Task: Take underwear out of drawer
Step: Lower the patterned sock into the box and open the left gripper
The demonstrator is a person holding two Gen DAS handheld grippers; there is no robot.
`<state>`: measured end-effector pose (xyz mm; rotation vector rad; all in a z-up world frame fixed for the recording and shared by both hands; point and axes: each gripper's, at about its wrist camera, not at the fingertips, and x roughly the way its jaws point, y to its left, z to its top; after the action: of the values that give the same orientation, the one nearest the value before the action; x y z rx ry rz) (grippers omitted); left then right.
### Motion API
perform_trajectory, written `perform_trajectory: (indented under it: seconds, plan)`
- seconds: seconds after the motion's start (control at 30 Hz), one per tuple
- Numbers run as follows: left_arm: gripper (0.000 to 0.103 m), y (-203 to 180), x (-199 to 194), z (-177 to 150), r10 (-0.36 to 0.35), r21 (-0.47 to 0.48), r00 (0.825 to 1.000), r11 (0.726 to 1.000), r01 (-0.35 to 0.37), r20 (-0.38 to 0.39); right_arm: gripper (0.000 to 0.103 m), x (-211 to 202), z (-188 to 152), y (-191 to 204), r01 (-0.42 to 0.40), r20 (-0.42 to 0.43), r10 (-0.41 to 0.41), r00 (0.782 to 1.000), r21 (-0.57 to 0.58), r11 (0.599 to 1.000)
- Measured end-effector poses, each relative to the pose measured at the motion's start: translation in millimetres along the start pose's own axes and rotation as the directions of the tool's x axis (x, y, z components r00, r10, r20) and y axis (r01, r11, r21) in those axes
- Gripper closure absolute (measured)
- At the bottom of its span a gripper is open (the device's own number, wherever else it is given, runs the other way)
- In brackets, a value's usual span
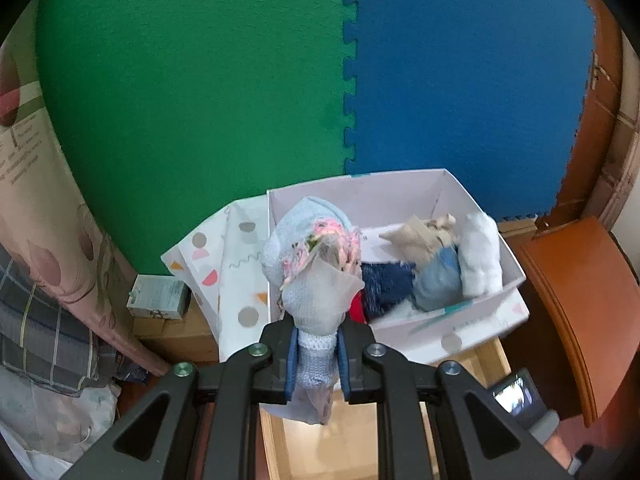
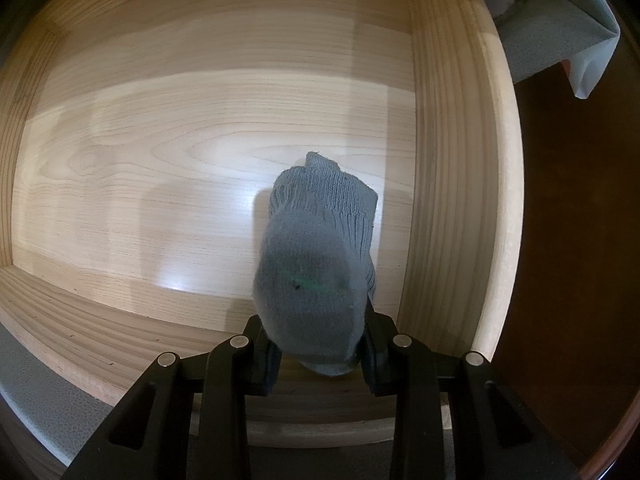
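In the left wrist view my left gripper [image 1: 318,356] is shut on a pale grey and light blue bundle of underwear [image 1: 316,280] with pink floral trim, held up in front of a white patterned box [image 1: 472,320]. Inside that box lie several rolled garments: beige, blue, navy, white and red. In the right wrist view my right gripper [image 2: 320,356] points straight down into a bare light wooden drawer [image 2: 160,160] and is shut on a grey rolled sock-like garment [image 2: 316,264] that hangs just above the drawer floor.
Green [image 1: 200,100] and blue [image 1: 460,80] foam mats stand behind the box. A small carton [image 1: 158,296] sits left of the box on a wooden top, with bedding [image 1: 48,320] at far left. Reddish-brown furniture [image 1: 580,300] is at right. A grey padded edge [image 2: 560,28] lies beyond the drawer's right wall.
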<state>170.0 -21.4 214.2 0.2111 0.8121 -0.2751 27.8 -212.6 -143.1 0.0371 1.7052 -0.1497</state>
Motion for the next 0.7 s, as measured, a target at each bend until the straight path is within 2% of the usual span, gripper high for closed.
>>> perform_trajectory:
  seconds: [0.27, 0.5, 0.7]
  plan:
    - [0.087, 4, 46, 27, 0.035, -0.029, 0.999, 0.999, -0.036, -0.034, 0.073, 4, -1, -1, -0.001, 0.003, 0.001, 1.000, 0.001, 1.000]
    - [0.087, 7, 87, 30, 0.040, -0.067, 0.995, 0.997, -0.046, -0.089, 0.073, 4, -1, -3, -0.003, 0.007, 0.003, 1.000, 0.005, 1.000]
    - [0.087, -3, 114, 27, 0.050, -0.031, 0.991, 0.998, -0.054, -0.122, 0.073, 2, 0, -4, -0.003, 0.008, 0.003, 1.000, 0.006, 1.000]
